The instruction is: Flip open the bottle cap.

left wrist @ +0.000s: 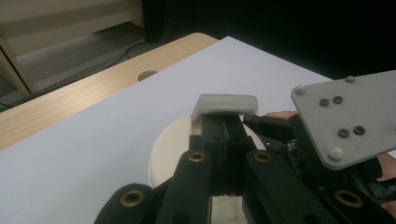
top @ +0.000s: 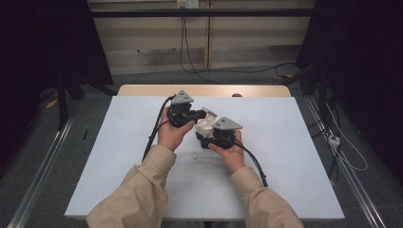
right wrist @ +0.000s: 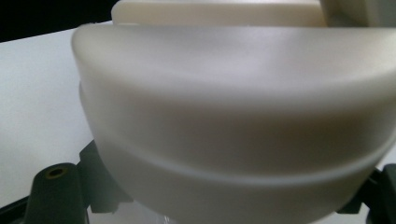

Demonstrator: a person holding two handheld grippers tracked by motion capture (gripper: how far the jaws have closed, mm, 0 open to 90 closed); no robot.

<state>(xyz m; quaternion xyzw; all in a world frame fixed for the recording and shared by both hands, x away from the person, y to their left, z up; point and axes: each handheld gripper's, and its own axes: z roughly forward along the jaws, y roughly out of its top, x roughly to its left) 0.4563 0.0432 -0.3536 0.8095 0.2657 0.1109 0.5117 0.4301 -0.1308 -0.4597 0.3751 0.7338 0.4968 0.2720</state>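
A cream rounded plastic case (top: 207, 121) is held up over the middle of the white table sheet (top: 285, 156), between the two hands. In the right gripper view the case (right wrist: 233, 116) sits very close, with black jaw links at both bottom corners. My right gripper (top: 209, 133) is shut on its body. In the left gripper view, my left gripper (left wrist: 225, 122) has its jaws pressed together, pinching a flat white flap (left wrist: 229, 103) at their tips. The round cream body (left wrist: 170, 147) lies below them. The right gripper's grey plate (left wrist: 345, 116) is close by.
The white sheet covers a wooden table whose bare strip (top: 204, 90) runs along the far edge and has a small round hole (left wrist: 147, 74). Black cables (top: 154, 135) trail from both grippers. Metal rails (top: 43, 171) and dark curtains flank the table.
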